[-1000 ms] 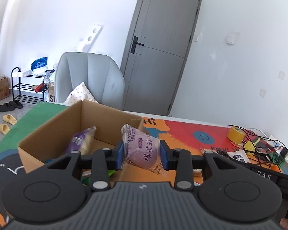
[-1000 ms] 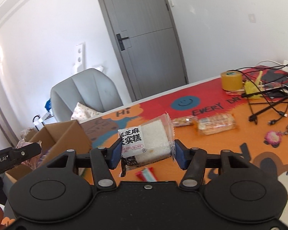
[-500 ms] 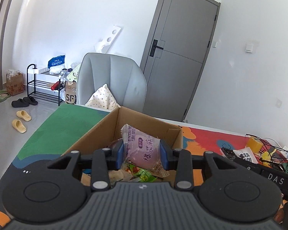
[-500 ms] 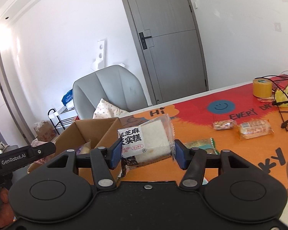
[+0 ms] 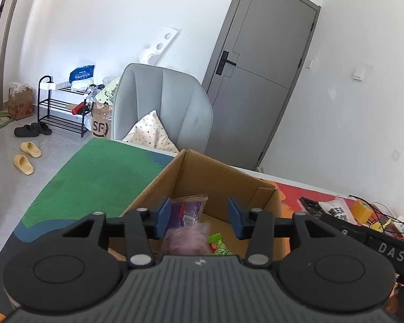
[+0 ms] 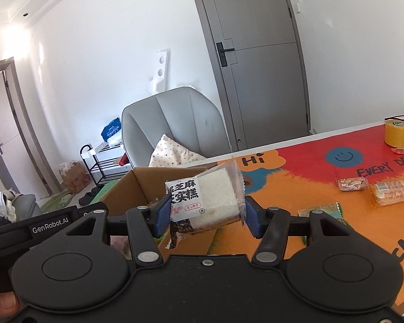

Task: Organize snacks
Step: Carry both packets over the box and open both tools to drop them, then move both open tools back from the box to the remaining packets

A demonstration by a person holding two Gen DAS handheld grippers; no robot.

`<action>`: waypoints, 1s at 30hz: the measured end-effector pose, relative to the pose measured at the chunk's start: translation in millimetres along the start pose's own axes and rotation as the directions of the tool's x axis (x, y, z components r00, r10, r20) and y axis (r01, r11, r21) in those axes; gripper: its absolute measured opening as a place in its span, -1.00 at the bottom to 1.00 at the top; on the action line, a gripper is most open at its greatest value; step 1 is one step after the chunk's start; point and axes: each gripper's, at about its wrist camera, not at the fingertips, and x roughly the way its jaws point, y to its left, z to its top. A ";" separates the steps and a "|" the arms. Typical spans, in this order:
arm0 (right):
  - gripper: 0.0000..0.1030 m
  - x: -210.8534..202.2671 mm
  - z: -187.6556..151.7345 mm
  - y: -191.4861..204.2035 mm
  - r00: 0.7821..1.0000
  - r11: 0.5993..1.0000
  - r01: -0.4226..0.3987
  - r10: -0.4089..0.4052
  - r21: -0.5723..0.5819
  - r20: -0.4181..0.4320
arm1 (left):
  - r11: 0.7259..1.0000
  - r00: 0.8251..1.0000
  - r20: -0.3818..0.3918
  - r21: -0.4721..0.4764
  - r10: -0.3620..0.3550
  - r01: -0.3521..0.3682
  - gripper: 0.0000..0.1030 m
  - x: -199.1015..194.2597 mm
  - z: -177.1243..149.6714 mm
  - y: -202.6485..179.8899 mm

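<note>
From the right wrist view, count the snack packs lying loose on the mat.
3: a small pinkish pack below the smiley, an orange-wrapped cake beside it, and a green-edged pack partly behind the right claw. Others may be hidden.

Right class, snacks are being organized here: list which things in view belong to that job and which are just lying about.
Part of the job:
cardboard box
white cake packet in the right gripper
pink packet below the open left gripper
loose snack packets on the table

Just lying about:
yellow tape roll
grey chair
shoe rack
yellow slippers
</note>
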 end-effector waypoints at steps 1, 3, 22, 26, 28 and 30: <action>0.08 2.4 1.2 2.3 1.000 1.000 -0.006 0.006 -0.003 0.000 | 1.000 1.000 0.005 -0.005 0.002 -0.002 0.06 -1.1 0.9 2.1; 0.08 9.6 3.4 8.5 1.000 1.000 -0.022 0.022 -0.008 -0.003 | 1.000 1.000 0.015 -0.010 0.017 -0.017 0.09 -4.4 2.3 6.2; 0.72 40.1 4.6 34.2 0.996 0.997 -0.077 0.077 0.002 -0.039 | 0.990 0.993 0.014 -0.070 0.120 -0.119 0.70 -16.9 11.5 49.2; 0.85 25.4 1.2 13.9 0.999 0.997 -0.044 0.045 0.059 -0.020 | 0.988 0.990 0.004 -0.048 0.144 -0.144 0.76 -14.3 9.2 42.4; 0.90 19.3 -1.8 2.4 0.999 0.996 -0.026 0.028 0.090 -0.015 | 0.991 0.992 0.004 -0.053 0.127 -0.126 0.77 -16.7 8.5 38.3; 0.90 13.6 -4.5 -6.2 1.000 0.995 -0.018 0.020 0.100 -0.018 | 0.992 0.993 0.017 -0.051 0.113 -0.112 0.83 -20.0 6.7 33.5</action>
